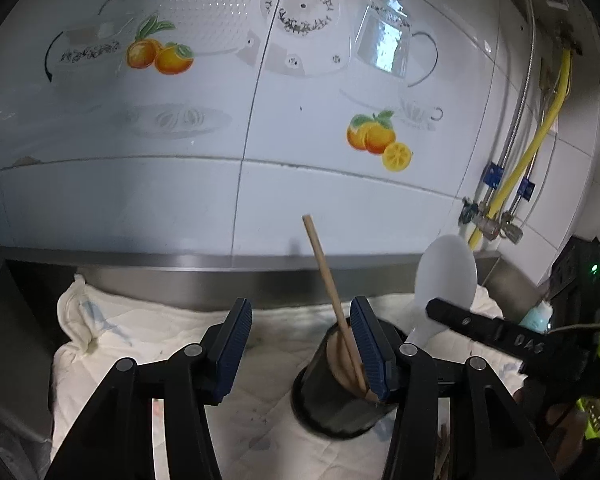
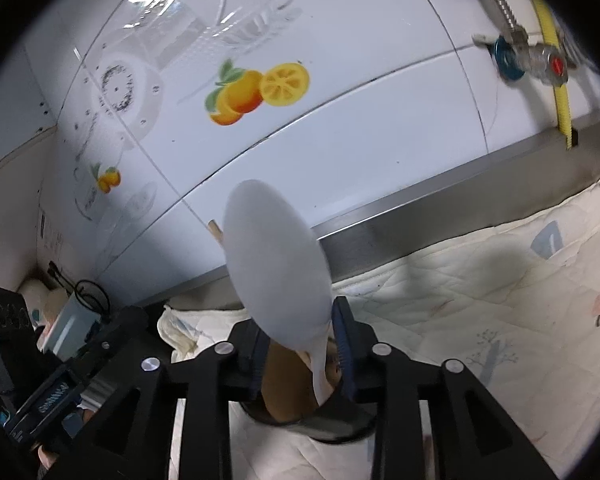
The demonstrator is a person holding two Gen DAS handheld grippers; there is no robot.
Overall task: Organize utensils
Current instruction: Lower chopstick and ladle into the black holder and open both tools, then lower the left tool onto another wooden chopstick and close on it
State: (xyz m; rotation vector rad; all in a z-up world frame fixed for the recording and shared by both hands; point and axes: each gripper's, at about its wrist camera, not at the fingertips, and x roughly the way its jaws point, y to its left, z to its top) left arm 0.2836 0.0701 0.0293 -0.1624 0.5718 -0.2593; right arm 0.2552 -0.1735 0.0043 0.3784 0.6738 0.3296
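Observation:
A black utensil holder [image 1: 340, 404] stands on the white quilted cloth [image 1: 140, 340] with a wooden chopstick [image 1: 332, 292] leaning out of it. My left gripper [image 1: 300, 344] is open, its right finger beside the holder's rim. My right gripper [image 2: 300, 356] is shut on a white plastic rice spoon [image 2: 276, 276], bowl end up, handle down over the holder [image 2: 332, 420]. The spoon [image 1: 448, 276] and right gripper finger [image 1: 484, 328] also show in the left wrist view, to the right of the holder.
A white tiled wall [image 1: 260, 140] with fruit decals rises behind a steel counter lip [image 1: 220, 264]. Yellow hose and valves [image 1: 496, 224] are at the right. A black box [image 2: 4, 320] and clutter sit at the left in the right wrist view.

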